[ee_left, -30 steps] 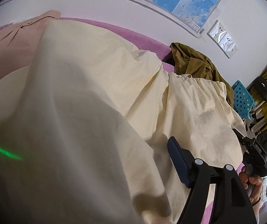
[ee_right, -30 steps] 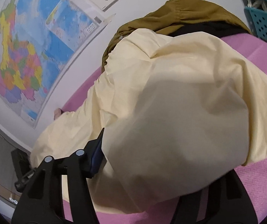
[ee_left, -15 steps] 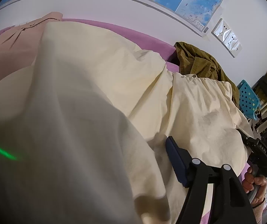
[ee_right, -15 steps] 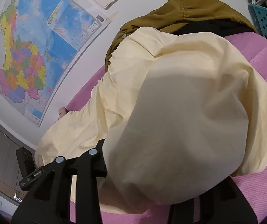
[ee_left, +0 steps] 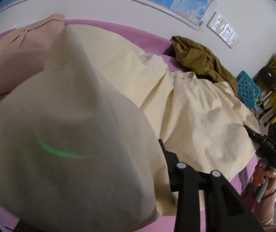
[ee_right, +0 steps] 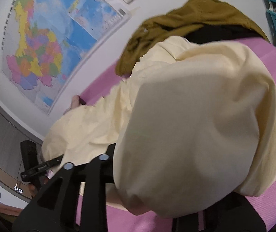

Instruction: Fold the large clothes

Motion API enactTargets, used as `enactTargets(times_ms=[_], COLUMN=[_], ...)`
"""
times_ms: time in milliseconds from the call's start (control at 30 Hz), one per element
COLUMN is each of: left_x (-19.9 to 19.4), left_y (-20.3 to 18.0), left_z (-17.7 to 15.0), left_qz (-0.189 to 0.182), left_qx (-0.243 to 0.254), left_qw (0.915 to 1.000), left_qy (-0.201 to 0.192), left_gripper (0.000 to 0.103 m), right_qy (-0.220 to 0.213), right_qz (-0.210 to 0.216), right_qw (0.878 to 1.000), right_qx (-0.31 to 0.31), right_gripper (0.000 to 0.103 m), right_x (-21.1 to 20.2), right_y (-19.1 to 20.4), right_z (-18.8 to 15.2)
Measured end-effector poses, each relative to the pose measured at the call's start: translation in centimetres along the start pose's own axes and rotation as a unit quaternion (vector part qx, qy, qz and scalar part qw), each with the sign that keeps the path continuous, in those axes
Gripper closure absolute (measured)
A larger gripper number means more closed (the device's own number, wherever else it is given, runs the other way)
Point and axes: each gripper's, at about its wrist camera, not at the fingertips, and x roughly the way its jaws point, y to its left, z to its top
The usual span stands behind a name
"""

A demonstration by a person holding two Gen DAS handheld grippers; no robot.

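Note:
A large cream garment (ee_left: pixel 186 104) lies across the pink surface (ee_left: pixel 118 29) and is lifted at both near ends. My left gripper (ee_left: pixel 153 174) is shut on one end of it; the cloth drapes over the fingers and hides the tips. My right gripper (ee_right: pixel 122 174) is shut on the other end of the cream garment (ee_right: pixel 186 125), which bulges over the fingers. The right gripper also shows in the left wrist view (ee_left: pixel 269 147), at the garment's far edge.
A pink folded garment (ee_left: pixel 22 50) lies at the far left of the surface. An olive garment (ee_left: pixel 199 61) is heaped at the back by the wall, also in the right wrist view (ee_right: pixel 176 25). A blue perforated basket (ee_left: pixel 248 89) stands beyond the surface's right end.
Both grippers have kept their hold on the cream garment and moved it slightly; the cloth now covers the left gripper's blue pad, and the bulges have shifted.

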Motion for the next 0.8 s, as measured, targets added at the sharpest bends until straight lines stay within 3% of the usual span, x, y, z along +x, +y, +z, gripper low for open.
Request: enactTargets(times_ms=[33,133,167,333,600,633,700,767,800], left_x=[0.2,0.6,0.8,1.5,2.2,2.2,2.1,2.2,2.2], left_y=[0.1,0.0,0.0,0.4,0.3,0.2,0.3,0.2,0.2], left_z=[0.0,0.1,0.2,0.4,0.9,0.8,0.8,0.8,0.8], left_qz=[0.014,0.025,0.029,0.033,0.040,0.042,0.045,0.055,0.058], left_qx=[0.001,0.002,-0.002,-0.012,-0.009,-0.009,-0.011,-0.010,-0.010], left_qw=[0.9999,0.9996,0.9996,0.9993,0.9987,0.9986,0.9982,0.9976,0.9975], left_qy=[-0.002,-0.009,-0.008,-0.012,-0.028,-0.031,-0.038,-0.041,-0.041], left_gripper=[0.057,0.055,0.054,0.043,0.039,0.039,0.039,0.042,0.049], right_qy=[0.002,-0.004,-0.004,-0.005,-0.009,-0.008,-0.009,-0.008,-0.009], right_qz=[-0.001,-0.003,-0.004,-0.005,-0.003,-0.004,-0.006,-0.002,0.003], right_qw=[1.000,1.000,1.000,1.000,1.000,1.000,1.000,1.000,1.000], right_qx=[0.007,0.012,0.016,0.009,0.006,0.005,0.007,0.006,0.006], right_gripper=[0.065,0.058,0.051,0.048,0.048,0.050,0.068,0.077,0.081], right_x=[0.2,0.6,0.9,2.2,3.2,3.3,3.5,3.7,3.6], right_y=[-0.3,-0.5,-0.5,0.0,0.1,0.1,0.0,0.0,0.1], right_z=[0.0,-0.2,-0.2,-0.2,0.3,0.5,0.6,0.7,0.8])
